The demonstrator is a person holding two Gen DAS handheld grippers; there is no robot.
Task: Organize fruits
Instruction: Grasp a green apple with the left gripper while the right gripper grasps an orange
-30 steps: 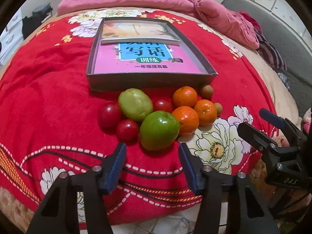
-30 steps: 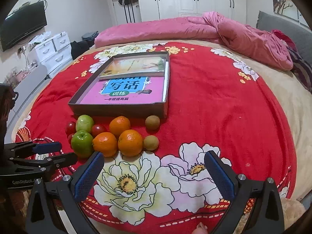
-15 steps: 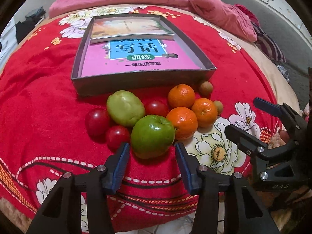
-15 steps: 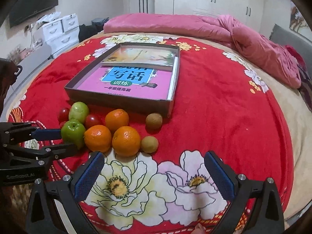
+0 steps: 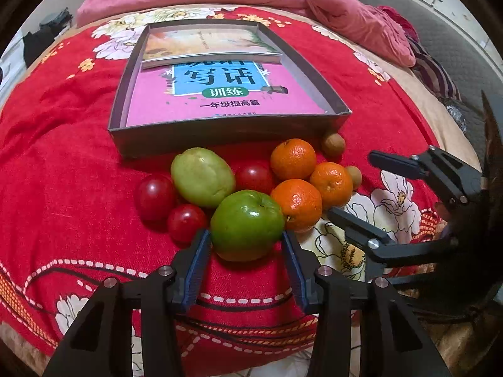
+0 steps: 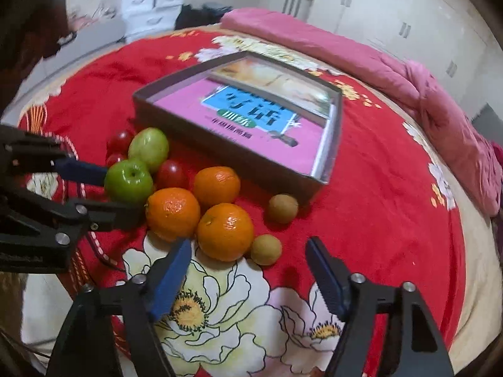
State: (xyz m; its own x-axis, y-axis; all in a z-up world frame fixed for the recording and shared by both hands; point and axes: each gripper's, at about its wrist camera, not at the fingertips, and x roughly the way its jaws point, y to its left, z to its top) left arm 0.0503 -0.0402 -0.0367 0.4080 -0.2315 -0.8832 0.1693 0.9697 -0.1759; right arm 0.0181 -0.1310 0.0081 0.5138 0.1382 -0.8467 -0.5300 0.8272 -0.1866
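Left wrist view has the left tongs (image 5: 245, 245) straddling the dark green apple (image 5: 247, 223) at the near edge of the bed (image 5: 63, 163), jaws closing, pads at its flanks, perhaps already touching; I cannot tell. It is the nearest fruit of the cluster, likely why it goes first. Behind it lie a paler green fruit (image 5: 202, 176), red ones and three oranges (image 5: 297, 204), all just before the shallow box (image 5: 226, 132) holding books, the probable destination. Right tongs (image 6: 248, 257) are spread but closing, nothing between the pads, aimed at the nearest orange (image 6: 225, 232) and a small brown fruit (image 6: 266, 249).
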